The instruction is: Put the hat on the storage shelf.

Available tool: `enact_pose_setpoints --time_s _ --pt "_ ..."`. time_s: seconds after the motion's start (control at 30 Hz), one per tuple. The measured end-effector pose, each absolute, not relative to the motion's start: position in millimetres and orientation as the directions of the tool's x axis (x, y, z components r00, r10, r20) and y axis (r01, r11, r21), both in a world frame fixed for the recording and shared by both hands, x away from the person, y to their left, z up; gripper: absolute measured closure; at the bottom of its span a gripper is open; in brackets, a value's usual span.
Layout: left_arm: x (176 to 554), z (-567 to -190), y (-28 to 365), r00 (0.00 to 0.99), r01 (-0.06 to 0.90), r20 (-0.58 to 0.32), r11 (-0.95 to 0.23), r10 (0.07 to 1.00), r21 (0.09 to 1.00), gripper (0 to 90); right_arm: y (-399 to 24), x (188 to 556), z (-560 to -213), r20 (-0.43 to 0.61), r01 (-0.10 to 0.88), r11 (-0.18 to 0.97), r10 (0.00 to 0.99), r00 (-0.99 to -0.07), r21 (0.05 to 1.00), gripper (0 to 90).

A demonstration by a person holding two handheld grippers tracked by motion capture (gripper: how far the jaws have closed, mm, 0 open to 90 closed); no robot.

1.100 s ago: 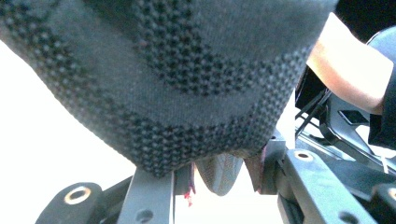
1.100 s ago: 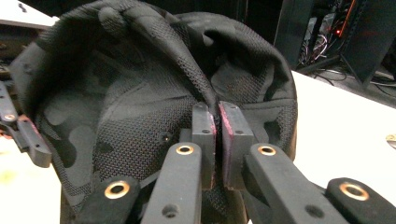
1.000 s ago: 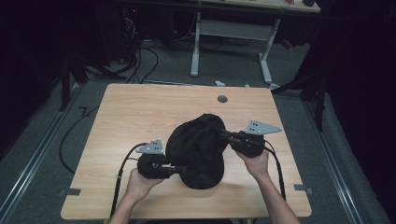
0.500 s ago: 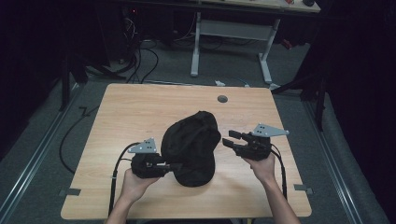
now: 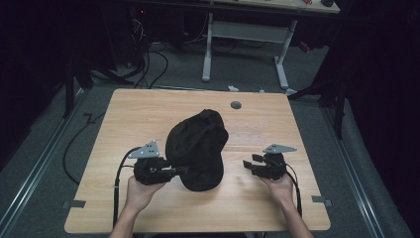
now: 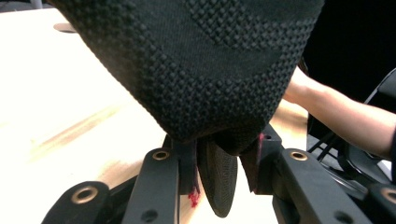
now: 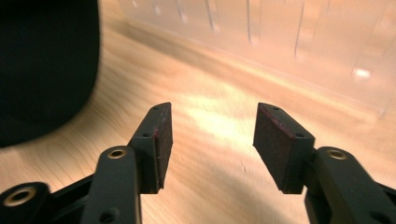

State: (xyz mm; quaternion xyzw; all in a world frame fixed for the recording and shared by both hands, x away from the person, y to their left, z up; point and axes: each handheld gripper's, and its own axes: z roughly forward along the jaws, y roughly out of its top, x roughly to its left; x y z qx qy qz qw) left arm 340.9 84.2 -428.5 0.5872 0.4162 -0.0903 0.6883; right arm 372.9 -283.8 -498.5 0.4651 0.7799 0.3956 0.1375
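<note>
A black knitted cap (image 5: 198,146) rests on the wooden table (image 5: 133,114), near its middle. My left gripper (image 5: 173,172) comes in from the cap's left and is shut on the rim; in the left gripper view the fabric (image 6: 201,70) bunches between its pads (image 6: 219,163). To the right of the cap, apart from it, my right gripper (image 5: 248,166) sits low over the table. Its jaws have just been opening and stand open with nothing between them (image 7: 210,135). The cap's dark edge (image 7: 42,70) lies at the left of the right gripper view.
A round cable grommet (image 5: 236,105) sits in the table's far edge area. Behind the table stands a white-legged desk (image 5: 245,34), with cables (image 5: 148,59) on the grey floor. Bare wood lies around the right gripper and along the front edge.
My right gripper has let go of the cap, opened, and moved right and down toward the table. The cap has settled lower and leftward. The left gripper keeps its hold.
</note>
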Motion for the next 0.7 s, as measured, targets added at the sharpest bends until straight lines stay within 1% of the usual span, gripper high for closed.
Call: enact_pose_setpoints --time_s 0.1,0.27,0.4,0.43,0.6,0.7 --pt "343 -425 87 0.643 0.598 -0.674 0.310 0.364 0.739 69.8 -286 370 -507 0.126 0.622 0.269 0.848 -0.515 0.735 45.9" --pt "345 -421 88 0.647 0.571 -0.661 0.332 0.380 0.750 70.0 -291 367 -520 0.047 0.626 0.297 0.880 -0.472 0.721 44.3" --pt "346 -418 88 0.640 0.556 -0.657 0.350 0.398 0.754 70.1 -291 364 -528 -0.006 0.616 0.330 0.885 -0.466 0.715 42.6" --pt "347 -417 88 0.637 0.553 -0.658 0.356 0.402 0.753 70.1 -291 362 -530 -0.021 0.601 0.336 0.883 -0.468 0.725 42.6" --pt "350 -411 89 0.620 0.520 -0.651 0.393 0.437 0.759 70.0 -292 362 -530 -0.017 0.604 0.326 0.888 -0.460 0.728 42.4" --pt "350 -406 89 0.616 0.492 -0.638 0.408 0.462 0.769 70.0 -291 362 -531 -0.014 0.604 0.328 0.886 -0.464 0.727 40.6"
